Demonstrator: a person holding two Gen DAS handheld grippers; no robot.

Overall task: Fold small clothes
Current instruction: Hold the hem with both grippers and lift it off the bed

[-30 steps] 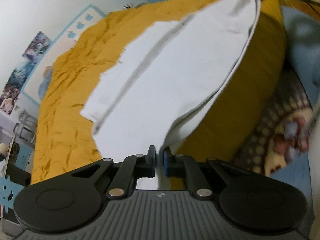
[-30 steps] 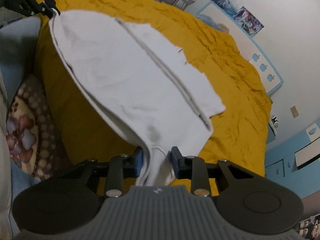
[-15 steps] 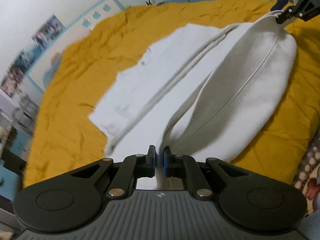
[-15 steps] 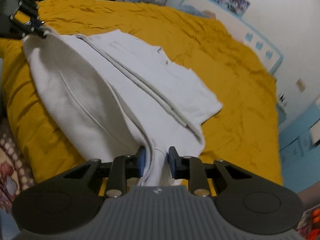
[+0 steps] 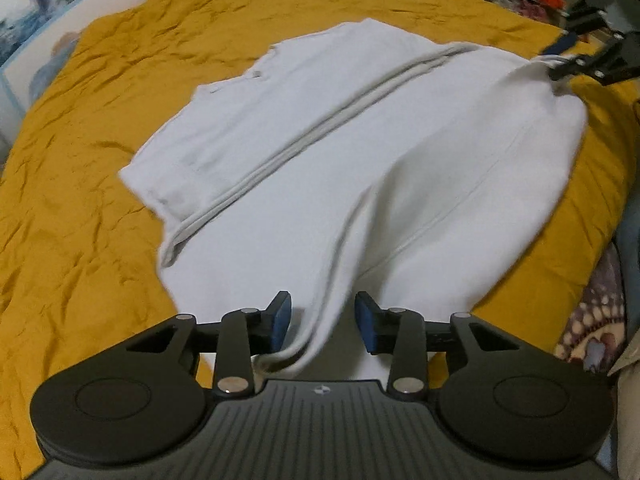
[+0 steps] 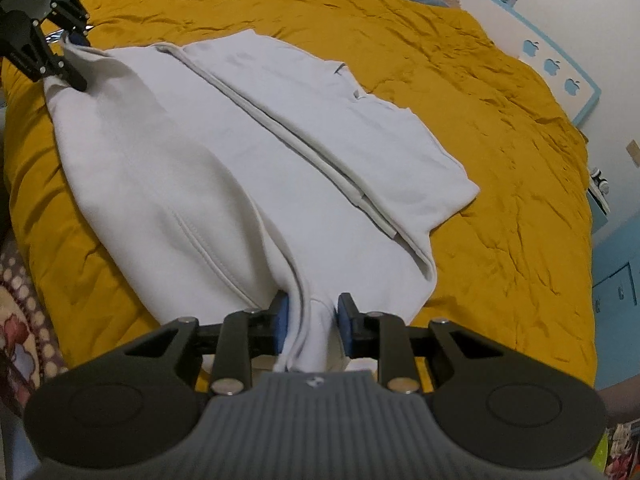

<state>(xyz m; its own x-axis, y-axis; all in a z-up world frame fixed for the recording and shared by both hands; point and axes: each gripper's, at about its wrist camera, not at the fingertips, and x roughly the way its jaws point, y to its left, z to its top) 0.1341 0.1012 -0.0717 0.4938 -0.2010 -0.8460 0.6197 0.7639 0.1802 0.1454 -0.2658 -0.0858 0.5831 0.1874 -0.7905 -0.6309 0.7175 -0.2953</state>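
Left wrist view: my left gripper (image 5: 323, 322) sits at the bottom centre of the frame, its blue pads (image 5: 280, 316) standing apart. These jaws have just been opening; a fold of the white garment (image 5: 320, 152) still runs between them, but neither pad presses on it. The garment fills the middle of the frame, lying across the mustard bedspread (image 5: 80, 200), with a double seam running diagonally from lower left to upper right. Its right half rises in a loose hump. At the upper right edge my right gripper (image 5: 560, 64) meets the far corner of the cloth.

Right wrist view: my right gripper (image 6: 312, 320) is at the bottom centre, jaws partly closed and pinching a bunched edge of the garment (image 6: 248, 168), cloth touching both blue pads (image 6: 282, 320). The garment spreads up and left from there across the bedspread (image 6: 500, 160), its upper layer folded over along the seam. At the upper left edge my left gripper (image 6: 74, 58) is beside the opposite corner; I cannot tell from here how wide it stands. A patterned blanket (image 6: 20, 320) shows at the lower left edge.
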